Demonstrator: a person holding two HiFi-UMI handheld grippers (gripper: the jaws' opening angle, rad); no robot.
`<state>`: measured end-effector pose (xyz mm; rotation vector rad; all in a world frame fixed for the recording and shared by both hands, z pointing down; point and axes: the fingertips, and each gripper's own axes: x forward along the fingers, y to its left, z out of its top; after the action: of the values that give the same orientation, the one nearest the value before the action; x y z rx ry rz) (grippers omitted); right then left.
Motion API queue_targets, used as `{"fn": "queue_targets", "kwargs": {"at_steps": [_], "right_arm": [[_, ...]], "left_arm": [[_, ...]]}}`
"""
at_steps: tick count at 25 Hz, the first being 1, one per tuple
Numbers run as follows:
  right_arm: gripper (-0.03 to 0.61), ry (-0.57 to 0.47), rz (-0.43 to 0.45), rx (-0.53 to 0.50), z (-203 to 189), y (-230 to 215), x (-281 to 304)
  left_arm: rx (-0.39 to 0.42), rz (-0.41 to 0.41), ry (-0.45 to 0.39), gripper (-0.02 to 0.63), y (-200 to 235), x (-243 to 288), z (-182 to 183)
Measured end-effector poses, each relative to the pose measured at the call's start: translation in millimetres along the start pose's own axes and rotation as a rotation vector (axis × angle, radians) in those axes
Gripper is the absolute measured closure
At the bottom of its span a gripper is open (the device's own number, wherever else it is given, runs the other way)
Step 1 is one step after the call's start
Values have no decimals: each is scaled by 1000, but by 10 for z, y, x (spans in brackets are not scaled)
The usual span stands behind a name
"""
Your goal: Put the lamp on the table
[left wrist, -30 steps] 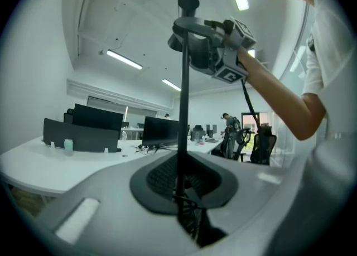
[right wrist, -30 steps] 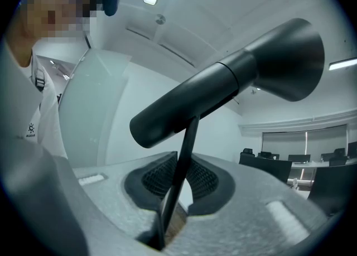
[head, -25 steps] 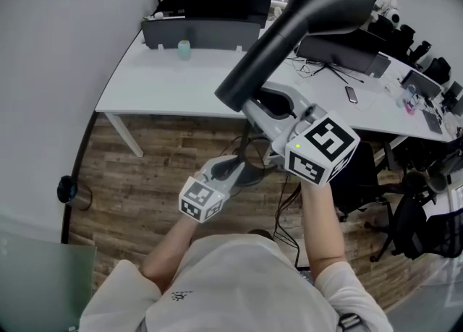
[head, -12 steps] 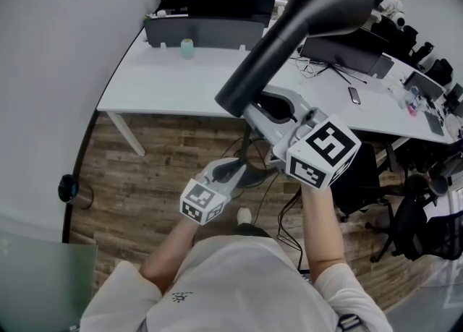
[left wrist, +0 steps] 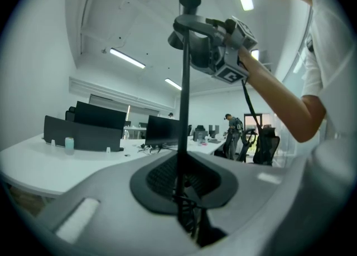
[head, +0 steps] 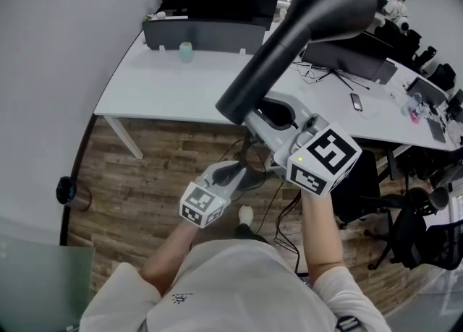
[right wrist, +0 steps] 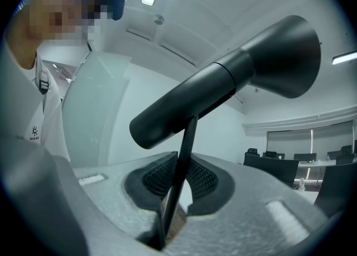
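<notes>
The lamp has a dark grey cone shade (head: 311, 23) on a thin black pole and is carried in the air in front of the white table (head: 166, 84). My right gripper (head: 273, 112) is shut on the pole just below the shade. In the right gripper view the pole (right wrist: 179, 179) runs up between the pads to the shade (right wrist: 234, 82). Lower down, my left gripper (head: 230, 173) is shut on the same pole. The left gripper view shows the pole (left wrist: 183, 110) upright between the jaws, with the right gripper (left wrist: 220, 46) above. The lamp's foot is hidden.
A grey partition (head: 199, 34), dark monitors (head: 228, 1) and a small mint cup (head: 186, 50) stand at the table's far side. Another desk with a phone (head: 357, 101) and cables lies to the right. Office chairs (head: 416, 233) stand at right. Cables trail over the wooden floor (head: 145, 179).
Both grippers and the lamp have drifted slightly toward the table. A shoe has come into view on the floor below the left gripper. Both grips are unchanged.
</notes>
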<state>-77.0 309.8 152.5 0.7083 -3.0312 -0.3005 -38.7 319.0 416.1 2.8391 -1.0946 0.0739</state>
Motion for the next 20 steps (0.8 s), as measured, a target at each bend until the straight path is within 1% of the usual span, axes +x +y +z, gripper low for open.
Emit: {"fn": "queue_targets", "kwargs": {"at_steps": [8,20], "right_arm": [[537,-8,22,0,-111,-437,116],[538,-26,54,17,-269,-1309,308]], "left_arm": [[2,11,4,572,271,392,28],[3,41,21,572,793,1101,142]]}}
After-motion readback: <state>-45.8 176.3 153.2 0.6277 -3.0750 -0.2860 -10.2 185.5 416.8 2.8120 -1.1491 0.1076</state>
